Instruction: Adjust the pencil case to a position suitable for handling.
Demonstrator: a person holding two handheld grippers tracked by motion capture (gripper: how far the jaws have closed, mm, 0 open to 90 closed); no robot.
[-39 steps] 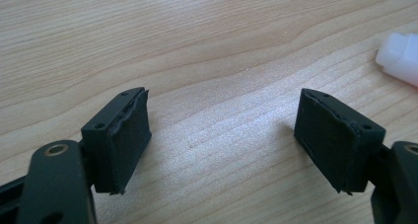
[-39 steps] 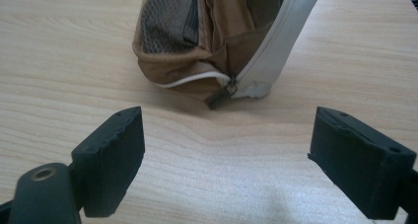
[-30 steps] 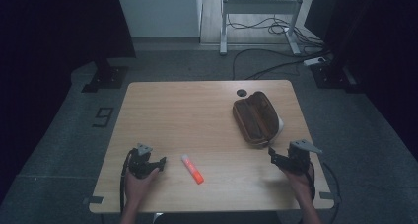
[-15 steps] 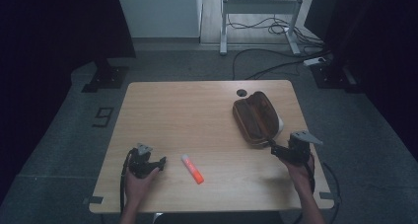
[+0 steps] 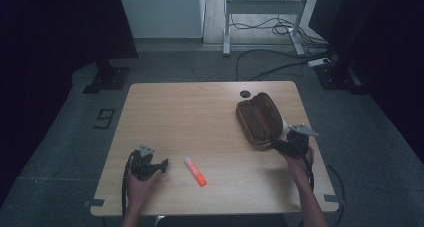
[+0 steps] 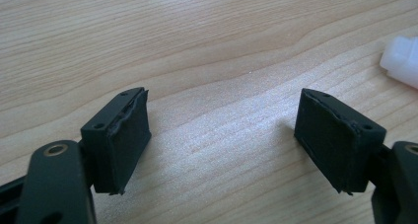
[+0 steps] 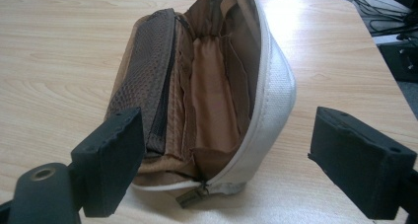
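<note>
An open brown pouch (image 5: pixel 259 119) was seen lying on the wooden table (image 5: pixel 200 112), just ahead of the right gripper (image 5: pixel 281 145), whose jaws were spread wide at the pouch's near end with nothing pinched between them. In the right gripper view, the pouch (image 7: pixel 207 86) gaped between the two jaws. Well left of the pouch, an orange marker (image 5: pixel 195 170) lay just beside the left gripper (image 5: pixel 162 164), likewise spread and empty.
</note>
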